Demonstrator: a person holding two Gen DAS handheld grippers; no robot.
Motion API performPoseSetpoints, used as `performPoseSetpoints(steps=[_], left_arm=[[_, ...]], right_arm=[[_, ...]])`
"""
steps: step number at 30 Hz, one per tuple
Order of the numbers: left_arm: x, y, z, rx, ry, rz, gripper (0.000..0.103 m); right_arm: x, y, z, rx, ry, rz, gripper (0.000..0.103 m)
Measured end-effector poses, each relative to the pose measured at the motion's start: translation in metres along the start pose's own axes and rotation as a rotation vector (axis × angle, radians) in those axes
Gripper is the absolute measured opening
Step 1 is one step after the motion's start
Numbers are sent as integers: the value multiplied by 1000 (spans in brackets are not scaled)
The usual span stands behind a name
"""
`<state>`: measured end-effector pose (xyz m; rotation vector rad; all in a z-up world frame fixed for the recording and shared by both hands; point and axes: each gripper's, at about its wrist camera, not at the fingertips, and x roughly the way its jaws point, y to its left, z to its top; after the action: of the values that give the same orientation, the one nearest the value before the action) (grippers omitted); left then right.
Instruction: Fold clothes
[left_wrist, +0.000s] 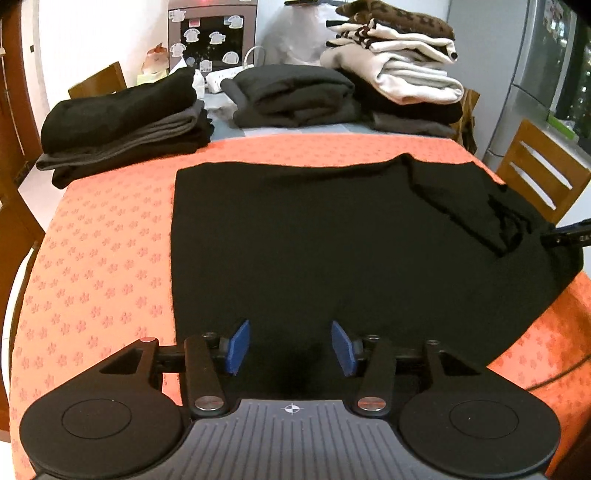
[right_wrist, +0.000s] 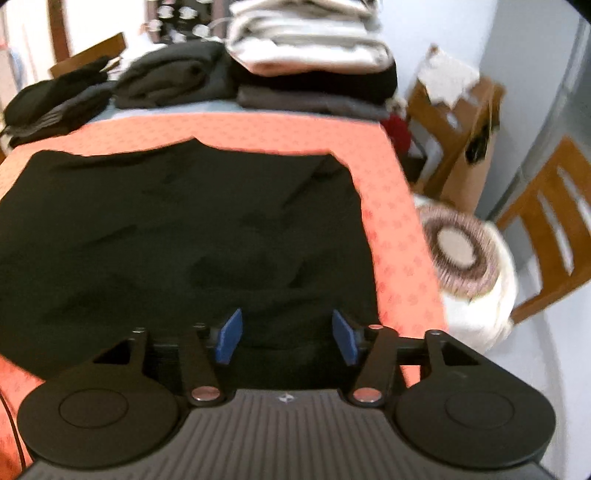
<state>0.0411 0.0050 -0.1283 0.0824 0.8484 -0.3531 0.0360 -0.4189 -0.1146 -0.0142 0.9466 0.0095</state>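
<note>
Grippers first: my left gripper (left_wrist: 290, 345) has its blue pads spread wide with nothing between them, low over the near edge of the black garment (left_wrist: 314, 251). My right gripper (right_wrist: 286, 336) is spread just as wide, also empty, over the garment's near right part; that view is blurred. Garment lies mostly flat on the orange flower-print cloth (left_wrist: 103, 258), right side rumpled with a fold lying on top, near-right corner at the table edge. Behind it, three stacks of folded clothes: dark pile (left_wrist: 125, 122) at left, black pile (left_wrist: 295, 96) in the middle, white-and-brown pile (left_wrist: 399, 62) at right. Wooden chair (right_wrist: 550, 229) stands beside the table, right.
</note>
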Motion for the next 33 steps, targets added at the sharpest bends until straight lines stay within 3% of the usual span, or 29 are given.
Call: performPoseSetpoints(steps=[9, 14, 19, 24, 33], left_arm=[[4, 29, 28, -43, -8, 75, 55], [15, 40, 60, -53, -18, 48, 57], [42, 38, 96, 1, -5, 11, 57], [80, 22, 132, 150, 15, -25, 58], [143, 20, 178, 272, 109, -62, 58]], right_arm=[[-37, -11, 30, -80, -22, 88, 62], [-41, -22, 66, -152, -25, 117, 62], [-13, -28, 101, -235, 0, 147, 62], [25, -30, 132, -319, 41, 180, 61], [93, -36, 182, -458, 118, 239, 60]])
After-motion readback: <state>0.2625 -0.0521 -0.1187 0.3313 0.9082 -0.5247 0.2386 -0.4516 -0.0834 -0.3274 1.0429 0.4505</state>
